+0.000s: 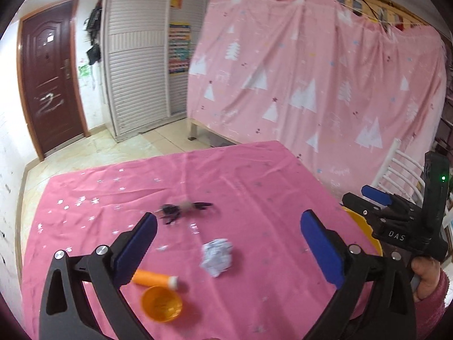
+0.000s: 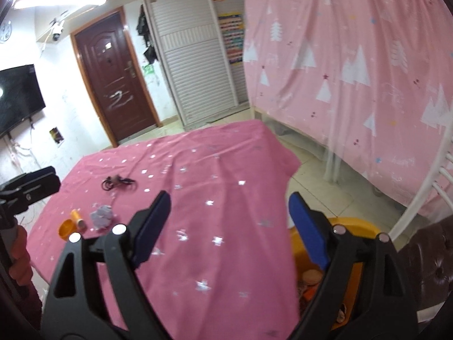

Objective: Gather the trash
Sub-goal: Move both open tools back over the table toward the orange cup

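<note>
The left wrist view is showing the trash up close on the pink tablecloth [image 1: 254, 175]: a crumpled paper ball [image 1: 217, 256] is lying near the centre, an orange tube [image 1: 154, 279] and an orange cap [image 1: 161, 303] are sitting toward 7 o'clock of it, and a blurred black tangle [image 1: 181, 209] is lying toward 11 o'clock. The left gripper [image 1: 228, 248] is hanging over the cloth with its jaws spread wide and nothing between them, the paper ball showing in the gap below. At 3 o'clock, the right gripper [image 1: 378, 198] is showing from the side, gripped by a hand [image 1: 424, 279] in a pink sleeve.

Only the right wrist view is showing the yellow bin [image 2: 351, 226] at 4 o'clock, beyond the table's edge, with scraps inside, and a dark television at 9 o'clock. Here the right gripper [image 2: 230, 226] is pointing downward over the cloth's right edge, fingers released and empty. The trash is appearing small toward 9 o'clock.
</note>
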`<move>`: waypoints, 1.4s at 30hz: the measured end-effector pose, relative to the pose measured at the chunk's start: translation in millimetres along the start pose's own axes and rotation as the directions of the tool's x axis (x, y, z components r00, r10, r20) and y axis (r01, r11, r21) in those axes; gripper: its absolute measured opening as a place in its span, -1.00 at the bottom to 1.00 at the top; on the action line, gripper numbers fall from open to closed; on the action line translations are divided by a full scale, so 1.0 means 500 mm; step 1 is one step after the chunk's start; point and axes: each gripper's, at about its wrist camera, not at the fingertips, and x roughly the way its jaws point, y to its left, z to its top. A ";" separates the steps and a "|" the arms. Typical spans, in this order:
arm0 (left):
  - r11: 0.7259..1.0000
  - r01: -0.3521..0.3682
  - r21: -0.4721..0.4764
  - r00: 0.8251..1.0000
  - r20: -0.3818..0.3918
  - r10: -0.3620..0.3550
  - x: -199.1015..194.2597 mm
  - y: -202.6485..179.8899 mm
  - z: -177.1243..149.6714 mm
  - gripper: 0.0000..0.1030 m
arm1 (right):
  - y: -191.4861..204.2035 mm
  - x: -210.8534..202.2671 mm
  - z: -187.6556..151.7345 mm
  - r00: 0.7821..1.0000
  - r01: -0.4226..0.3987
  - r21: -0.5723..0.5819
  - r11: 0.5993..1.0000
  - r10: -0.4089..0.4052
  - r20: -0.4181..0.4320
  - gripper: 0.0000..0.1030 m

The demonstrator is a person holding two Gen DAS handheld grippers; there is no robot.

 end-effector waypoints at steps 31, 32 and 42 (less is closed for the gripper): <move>0.996 -0.075 -0.043 0.991 -0.115 0.070 0.004 0.113 -0.150 0.37 | 0.248 0.081 -0.002 0.982 -0.170 -0.214 0.962 0.149 -0.112 0.61; 0.996 -0.078 -0.046 0.990 -0.124 0.072 0.009 0.114 -0.153 0.32 | 0.254 0.083 -0.002 0.981 -0.177 -0.220 0.959 0.154 -0.117 0.60; 0.997 -0.048 -0.061 0.987 -0.156 0.038 0.037 0.118 -0.167 -0.31 | 0.281 0.108 -0.016 0.969 -0.211 -0.241 0.947 0.171 -0.178 0.60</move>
